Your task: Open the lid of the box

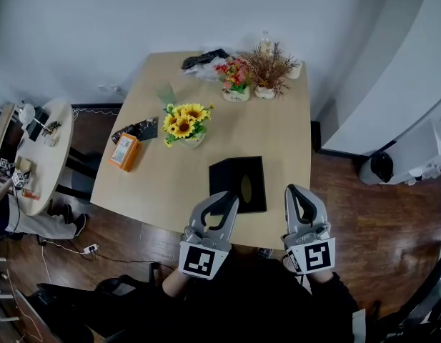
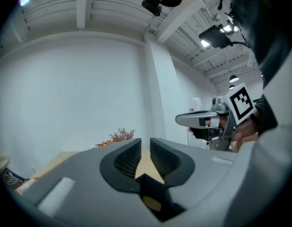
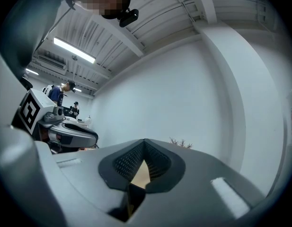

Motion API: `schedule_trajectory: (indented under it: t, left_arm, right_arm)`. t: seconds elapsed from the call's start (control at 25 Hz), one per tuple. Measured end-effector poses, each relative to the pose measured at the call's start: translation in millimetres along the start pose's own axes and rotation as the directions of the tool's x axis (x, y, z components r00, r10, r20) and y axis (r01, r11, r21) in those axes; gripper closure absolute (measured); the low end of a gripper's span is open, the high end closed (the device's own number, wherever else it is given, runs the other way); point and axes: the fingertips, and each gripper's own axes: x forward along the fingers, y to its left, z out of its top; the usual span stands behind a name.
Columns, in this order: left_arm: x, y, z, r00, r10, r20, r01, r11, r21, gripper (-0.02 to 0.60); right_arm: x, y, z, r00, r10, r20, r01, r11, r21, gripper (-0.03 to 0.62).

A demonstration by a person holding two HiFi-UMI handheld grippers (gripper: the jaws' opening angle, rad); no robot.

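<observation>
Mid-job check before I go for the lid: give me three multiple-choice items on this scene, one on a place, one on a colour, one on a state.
1. Where on the table does the black box lie?
A. At the near edge, closest to the person
B. At the far edge, among the flower pots
C. At the left edge, beside the sunflowers

2. What colour is the small carton near the table's left edge?
A. Blue
B. Orange
C. Green

3. How do the jaws of the right gripper stand?
A. Wide apart
B. Closed on the box's lid
C. Closed together, empty

Answers:
1 A: the head view shows it at the near edge.
2 B: it is plainly orange in the head view.
3 C: in the right gripper view the tips meet with nothing between them.
</observation>
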Motion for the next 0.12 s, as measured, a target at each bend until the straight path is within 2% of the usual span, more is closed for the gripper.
schedule_trajectory:
  t: [0.12]
  left_arm:
    - [1.1,-0.7,0.9,1.000,-0.008,-0.003,0.008,1.000,0.007,0.541]
  right_arm:
    - [0.3,0.7,0.0,1.000,0.003,-0.006,-0.003,1.000,-0.007,0.594]
